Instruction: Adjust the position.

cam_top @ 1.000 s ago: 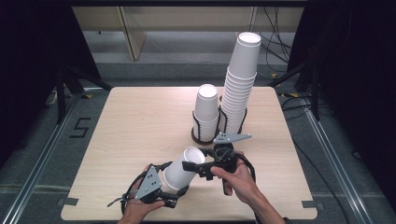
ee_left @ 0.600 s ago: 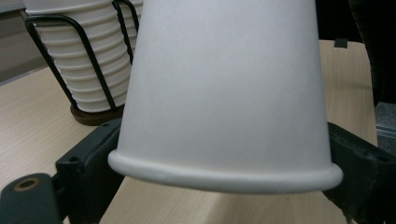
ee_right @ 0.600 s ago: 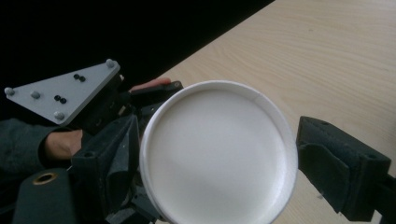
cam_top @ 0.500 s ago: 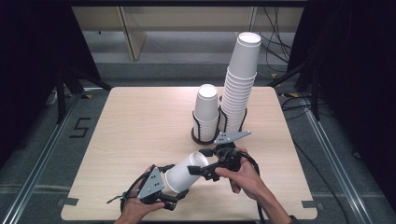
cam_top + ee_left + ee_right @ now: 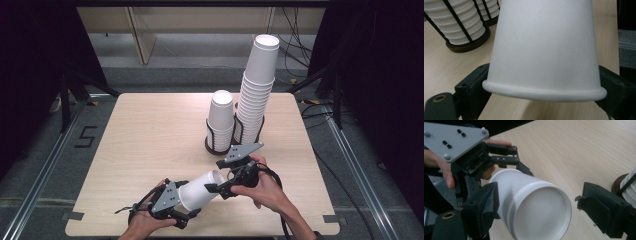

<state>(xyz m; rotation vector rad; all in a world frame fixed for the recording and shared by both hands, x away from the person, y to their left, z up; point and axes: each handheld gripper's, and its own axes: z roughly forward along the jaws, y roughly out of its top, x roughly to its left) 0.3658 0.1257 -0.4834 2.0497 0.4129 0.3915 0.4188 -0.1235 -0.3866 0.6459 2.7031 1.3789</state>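
A white paper cup (image 5: pixel 200 192) lies tipped on its side above the table's front edge, its base pointing right. My left gripper (image 5: pixel 184 201) is shut on the cup's wide rim (image 5: pixel 544 91), with a black jaw pressed on each side. In the right gripper view the cup's base (image 5: pixel 539 215) faces the camera. My right gripper (image 5: pixel 216 183) is open around that base end: one jaw sits close against the cup's side and the other stands well clear. A ridge circles the cup near its base.
Two black wire holders stand at the table's middle right, a tall stack of white cups (image 5: pixel 260 85) in one and a shorter stack (image 5: pixel 221 120) in the other. The shorter stack's holder (image 5: pixel 461 27) is just beyond the held cup. The table (image 5: pixel 150 135) drops off at its front edge near both hands.
The cup has tipped further over, its base end sinking toward the right. The right gripper has dropped a little with it and now straddles the base.
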